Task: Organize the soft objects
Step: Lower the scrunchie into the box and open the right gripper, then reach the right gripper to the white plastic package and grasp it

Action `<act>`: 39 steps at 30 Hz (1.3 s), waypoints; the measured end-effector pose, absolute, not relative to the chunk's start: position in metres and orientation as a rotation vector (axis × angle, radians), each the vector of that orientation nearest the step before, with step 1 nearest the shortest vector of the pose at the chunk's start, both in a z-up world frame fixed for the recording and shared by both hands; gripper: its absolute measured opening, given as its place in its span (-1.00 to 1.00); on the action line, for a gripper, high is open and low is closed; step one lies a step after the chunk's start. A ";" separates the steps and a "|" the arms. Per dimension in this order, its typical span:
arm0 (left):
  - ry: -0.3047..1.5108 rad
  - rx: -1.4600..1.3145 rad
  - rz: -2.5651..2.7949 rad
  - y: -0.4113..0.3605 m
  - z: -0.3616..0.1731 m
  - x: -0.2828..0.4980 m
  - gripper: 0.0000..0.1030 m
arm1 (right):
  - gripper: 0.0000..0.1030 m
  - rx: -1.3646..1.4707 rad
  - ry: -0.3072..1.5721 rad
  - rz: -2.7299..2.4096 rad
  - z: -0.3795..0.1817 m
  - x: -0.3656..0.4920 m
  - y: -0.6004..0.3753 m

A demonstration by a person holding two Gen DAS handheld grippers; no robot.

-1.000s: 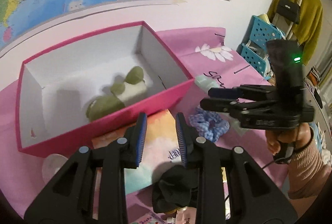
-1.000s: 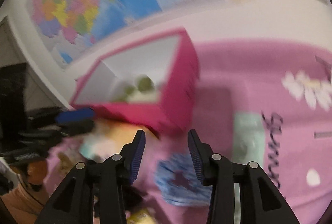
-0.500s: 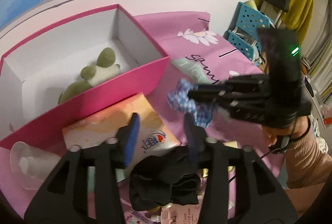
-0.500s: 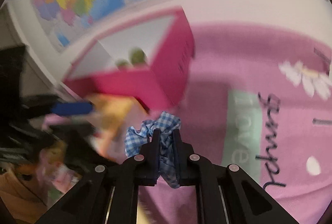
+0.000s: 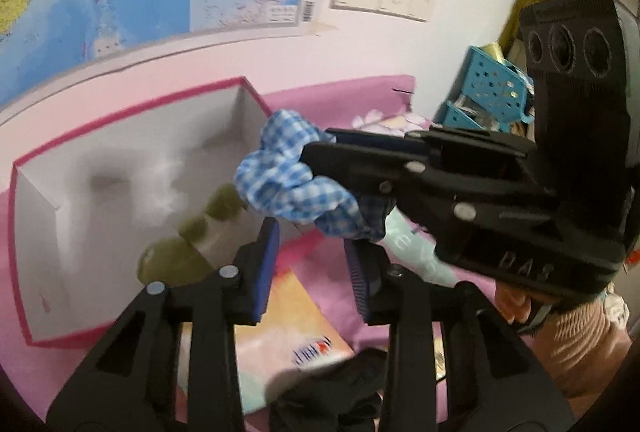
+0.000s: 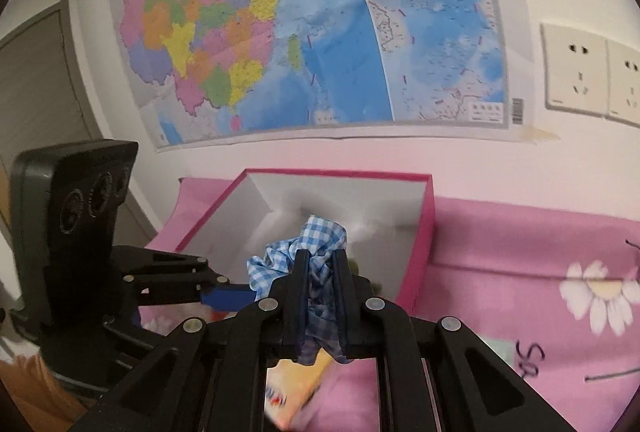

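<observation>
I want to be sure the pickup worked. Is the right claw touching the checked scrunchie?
Touching. The right wrist view shows the right claw shut on the scrunchie, cloth pinched between its fingers and bulging out above them.

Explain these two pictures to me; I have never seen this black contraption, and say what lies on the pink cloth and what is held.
There is no robot here: a person holds a black two-finger gripper in each hand, and each carries a fisheye camera looking along its fingers. One picture comes from the left gripper, whose jaws are closing with nothing between them. The other comes from the right gripper, shut on a blue checked scrunchie and raised near an open pink box. A green and white soft toy lies in the box. On the pink cloth lie a colourful packet and a black scrunchie.
</observation>
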State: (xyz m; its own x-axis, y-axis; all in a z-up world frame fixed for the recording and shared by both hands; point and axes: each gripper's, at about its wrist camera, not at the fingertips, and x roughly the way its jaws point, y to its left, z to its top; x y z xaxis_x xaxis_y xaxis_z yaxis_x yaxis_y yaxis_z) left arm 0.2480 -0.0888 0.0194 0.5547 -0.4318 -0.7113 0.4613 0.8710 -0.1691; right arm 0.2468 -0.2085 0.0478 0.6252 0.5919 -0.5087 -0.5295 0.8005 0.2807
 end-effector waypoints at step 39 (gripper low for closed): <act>0.842 -0.028 -0.389 0.018 -0.032 0.030 0.06 | -0.35 0.041 0.891 0.926 -0.011 0.069 -0.212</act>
State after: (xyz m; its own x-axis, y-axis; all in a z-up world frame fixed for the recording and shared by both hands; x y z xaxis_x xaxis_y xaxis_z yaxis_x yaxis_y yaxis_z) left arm 0.0296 0.0179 -0.0323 0.5994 -0.3467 -0.7215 0.3250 0.9291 -0.1765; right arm 0.0688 -0.2119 -0.0114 0.2819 0.7068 -0.6488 -0.6750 0.6267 0.3895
